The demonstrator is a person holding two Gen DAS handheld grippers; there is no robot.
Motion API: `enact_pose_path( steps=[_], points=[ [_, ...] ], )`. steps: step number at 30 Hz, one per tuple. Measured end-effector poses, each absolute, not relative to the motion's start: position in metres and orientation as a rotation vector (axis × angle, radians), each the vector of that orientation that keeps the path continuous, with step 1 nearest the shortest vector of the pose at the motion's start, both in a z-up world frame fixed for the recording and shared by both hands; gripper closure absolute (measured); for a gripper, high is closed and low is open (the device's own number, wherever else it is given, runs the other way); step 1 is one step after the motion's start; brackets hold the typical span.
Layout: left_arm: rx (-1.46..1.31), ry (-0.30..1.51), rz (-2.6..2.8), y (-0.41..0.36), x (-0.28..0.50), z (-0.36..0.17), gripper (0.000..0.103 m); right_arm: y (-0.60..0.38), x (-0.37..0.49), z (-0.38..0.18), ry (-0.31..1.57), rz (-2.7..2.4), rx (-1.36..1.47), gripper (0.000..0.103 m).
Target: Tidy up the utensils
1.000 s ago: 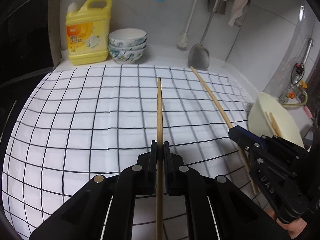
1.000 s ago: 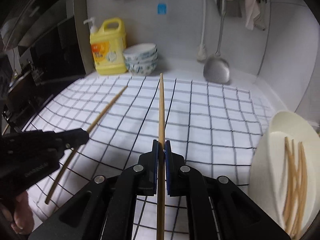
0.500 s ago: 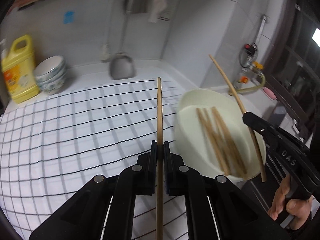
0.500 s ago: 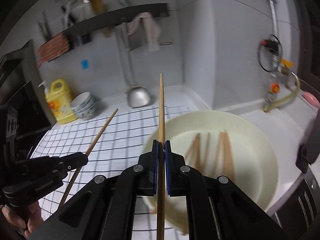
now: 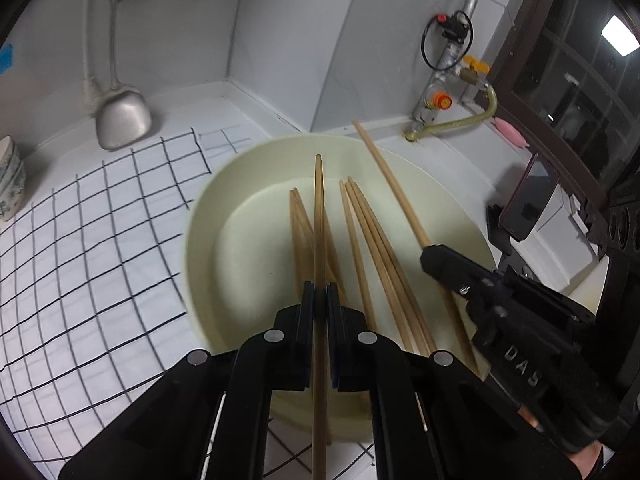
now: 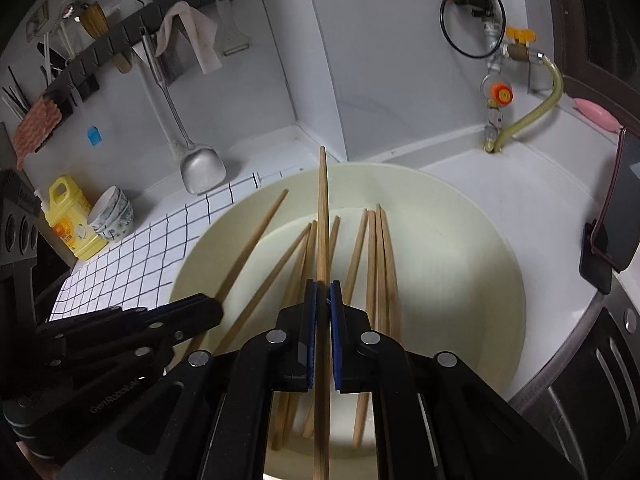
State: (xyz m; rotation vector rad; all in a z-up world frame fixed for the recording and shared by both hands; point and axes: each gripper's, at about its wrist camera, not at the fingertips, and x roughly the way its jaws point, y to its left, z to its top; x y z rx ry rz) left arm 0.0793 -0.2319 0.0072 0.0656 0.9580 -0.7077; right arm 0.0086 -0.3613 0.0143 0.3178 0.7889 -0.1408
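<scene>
On the left lies the white cloth with black grid lines (image 5: 100, 248), which a second ago sat beneath both tools; both have since swung right, off the cloth. The left tongs (image 5: 319, 300), pressed onto a long wooden chopstick (image 5: 319, 208), now hang over the wide cream-coloured round basin (image 5: 200, 216), where loose wooden chopsticks (image 5: 376, 240) already lie. Rightmost, the right tongs (image 6: 323, 300) pinch a second wooden chopstick (image 6: 323, 200) above the same basin on the white surface (image 6: 480, 176). Carrying looks finished; both sticks seem ready for release.
</scene>
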Motion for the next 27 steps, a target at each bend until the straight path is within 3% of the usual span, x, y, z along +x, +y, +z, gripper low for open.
enact_pose_path(
  steps=[9,10,11,12,13,15,21,27],
  points=[
    [0.076,1.04,-0.671,-0.247,0.098,-0.008,0.095,-0.369,0.013,0.001,0.831,-0.16,0.349,0.095],
    [0.066,1.042,-0.658,-0.244,0.1,-0.008,0.088,-0.37,0.012,0.002,0.832,-0.169,0.345,0.091],
    [0.06,1.035,-0.643,-0.241,0.101,-0.006,0.081,-0.37,0.011,0.004,0.828,-0.18,0.341,0.076],
    [0.054,1.02,-0.628,-0.237,0.101,-0.003,0.062,-0.371,0.008,0.007,0.812,-0.196,0.338,0.064],
    [0.045,0.995,-0.608,-0.231,0.1,0.002,0.034,-0.372,0.007,0.009,0.804,-0.205,0.338,0.062],
    [0.016,0.914,-0.566,-0.216,0.096,0.014,0.009,-0.373,0.005,0.012,0.799,-0.209,0.336,0.062],
    [0.023,0.843,-0.48,-0.189,0.085,0.031,0.009,-0.372,0.0,0.021,0.787,-0.227,0.314,0.047],
    [-0.021,0.87,-0.435,-0.171,0.089,0.03,0.008,-0.366,-0.001,0.026,0.793,-0.235,0.288,0.041]
  ],
)
